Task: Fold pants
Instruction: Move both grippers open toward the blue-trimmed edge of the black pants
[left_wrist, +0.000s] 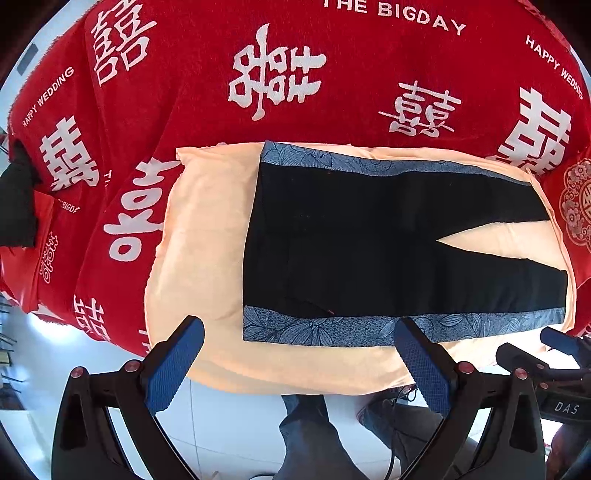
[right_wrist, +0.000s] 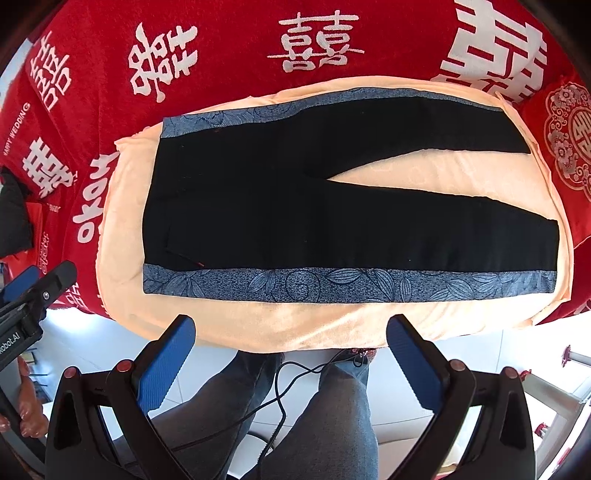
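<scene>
Black pants (left_wrist: 369, 240) with blue-grey leaf-patterned side stripes lie flat and spread on a peach towel (left_wrist: 207, 236), waist to the left, the two legs parted toward the right. They also show in the right wrist view (right_wrist: 295, 206). My left gripper (left_wrist: 299, 332) is open and empty, held just above the near stripe by the towel's front edge. My right gripper (right_wrist: 291, 328) is open and empty, in front of the near stripe over the towel's (right_wrist: 258, 321) front edge. The right gripper's tip shows at the left view's far right (left_wrist: 554, 339).
A red cloth with white characters (left_wrist: 184, 92) covers the table under the towel. A black item (left_wrist: 14, 199) lies at the far left. The person's legs (right_wrist: 332, 413) and a black cable (right_wrist: 280, 402) are below the table's front edge, over a white floor.
</scene>
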